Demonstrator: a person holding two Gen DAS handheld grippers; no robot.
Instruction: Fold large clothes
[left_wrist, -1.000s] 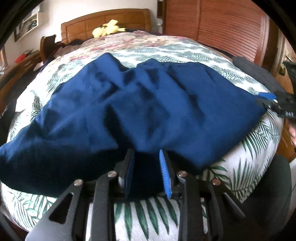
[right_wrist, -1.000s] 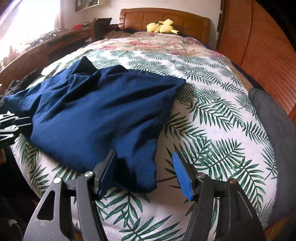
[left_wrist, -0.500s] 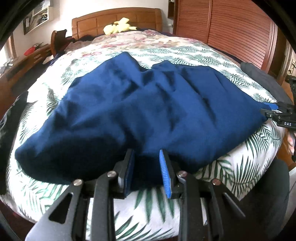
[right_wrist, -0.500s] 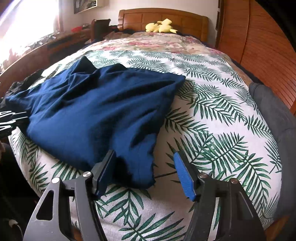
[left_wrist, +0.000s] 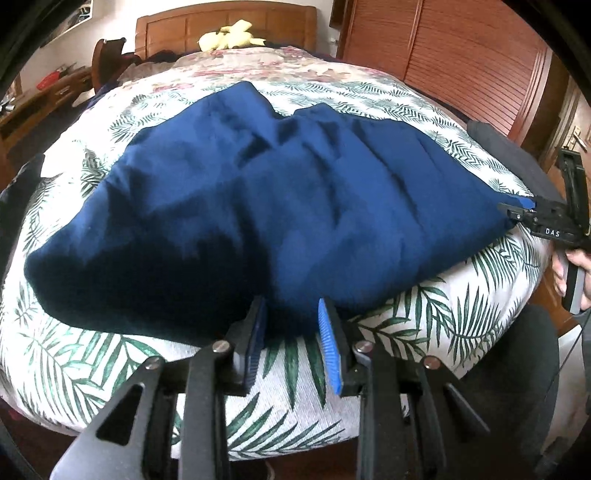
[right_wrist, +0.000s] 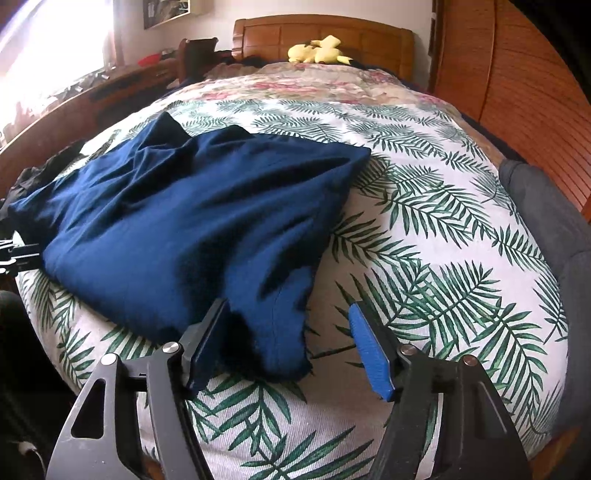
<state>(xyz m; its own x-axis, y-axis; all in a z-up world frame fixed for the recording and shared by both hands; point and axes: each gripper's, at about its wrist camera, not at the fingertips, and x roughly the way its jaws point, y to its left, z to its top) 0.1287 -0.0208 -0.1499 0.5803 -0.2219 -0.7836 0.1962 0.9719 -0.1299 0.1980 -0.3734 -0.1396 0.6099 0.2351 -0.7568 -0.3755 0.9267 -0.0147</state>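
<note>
Looking along my left tongs (left_wrist: 291, 339), I see the navy garment (left_wrist: 280, 206) spread over the leaf-print bedspread (left_wrist: 461, 317); its near hem lies bunched between the narrowly parted pads, though I cannot tell whether they pinch it. My right tongs (left_wrist: 517, 210) sit at its far right corner.

Through the right view, my right tongs (right_wrist: 291, 347) are spread, not pinching, the garment's corner (right_wrist: 273, 332) loose between them beside the left pad.
</note>
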